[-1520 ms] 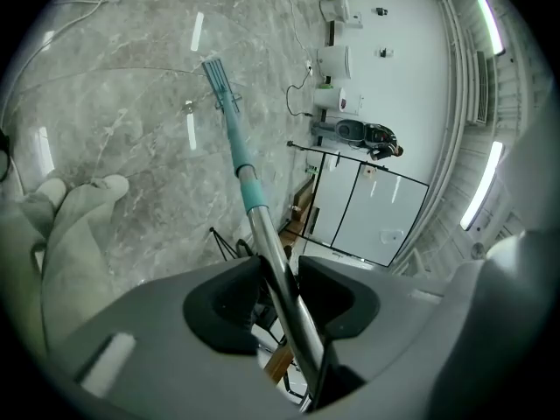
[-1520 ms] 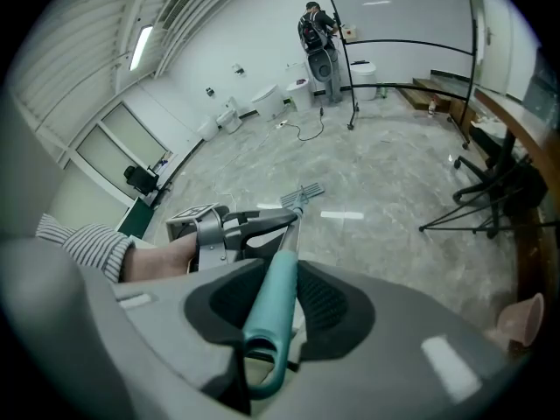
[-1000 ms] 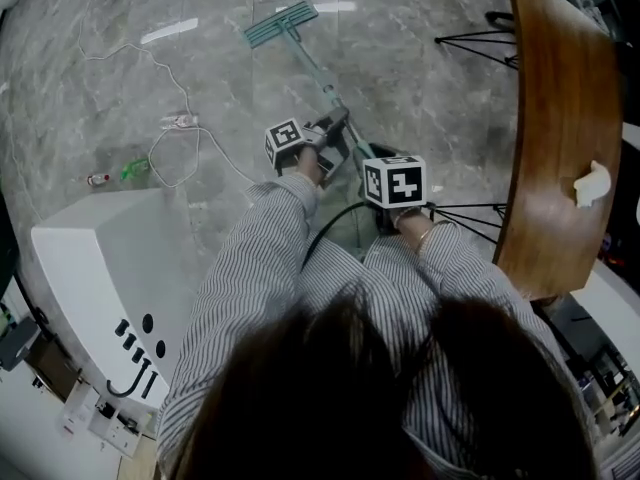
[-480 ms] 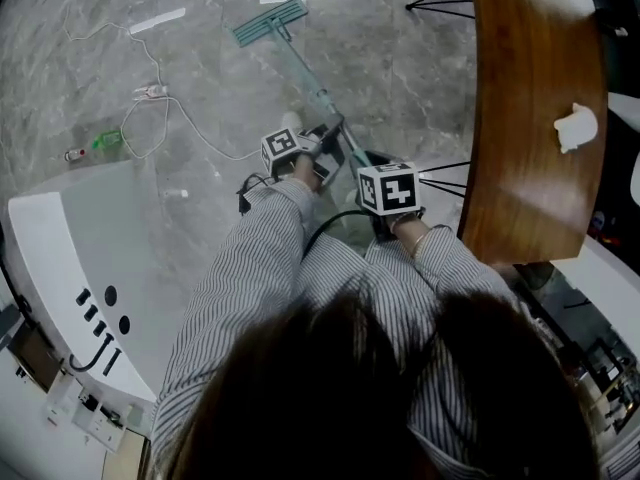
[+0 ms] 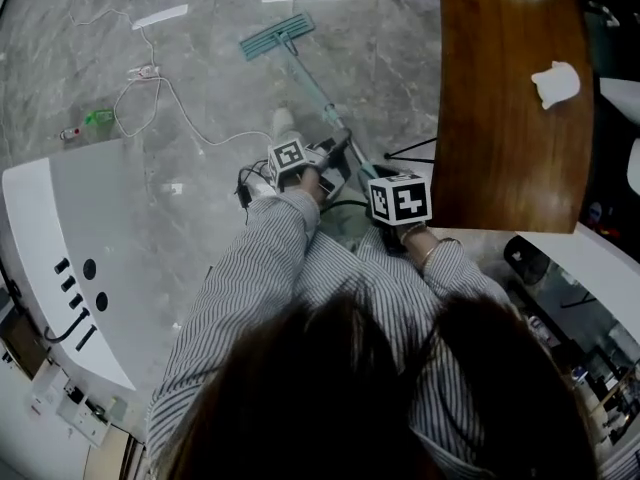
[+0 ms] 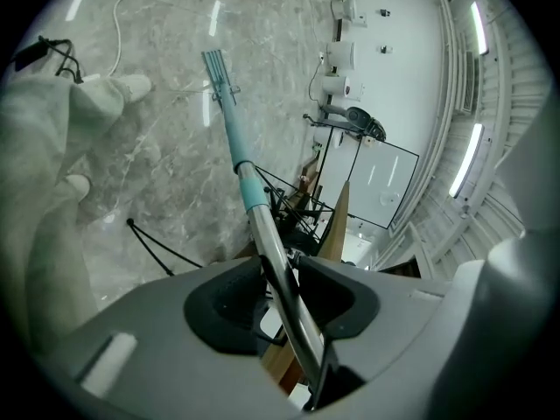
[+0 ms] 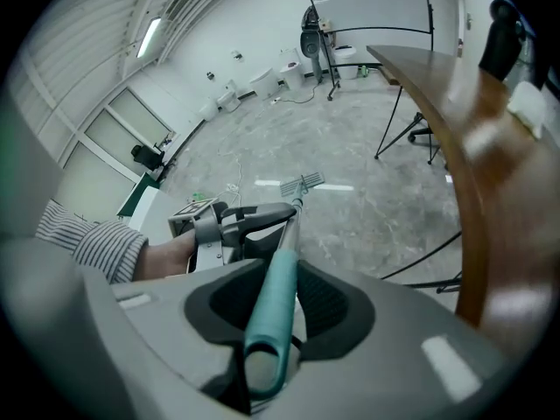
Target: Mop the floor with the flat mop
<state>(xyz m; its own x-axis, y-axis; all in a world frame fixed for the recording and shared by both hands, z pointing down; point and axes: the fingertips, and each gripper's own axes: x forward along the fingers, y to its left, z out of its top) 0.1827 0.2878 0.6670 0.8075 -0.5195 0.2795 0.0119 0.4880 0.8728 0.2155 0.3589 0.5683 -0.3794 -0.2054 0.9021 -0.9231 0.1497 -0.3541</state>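
Grey-white pinstriped sleeves (image 5: 262, 268), a thin bracelet (image 5: 433, 250), black-and-white marker cubes (image 5: 400, 199) topping the left hand-held gripper (image 6: 278, 271) and right hand-held gripper (image 7: 278, 291).

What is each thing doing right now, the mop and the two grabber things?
Flat mop: head lying flat on the floor.
Mop handle: tilted up, held in two places.
Left gripper: jaws shut on the handle's metal part.
Right gripper: jaws shut on the handle's teal end.

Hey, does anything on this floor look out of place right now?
A loose white cable snakes across the floor left of the flat mop, a small green item beside its loop, likely in the mopping path.
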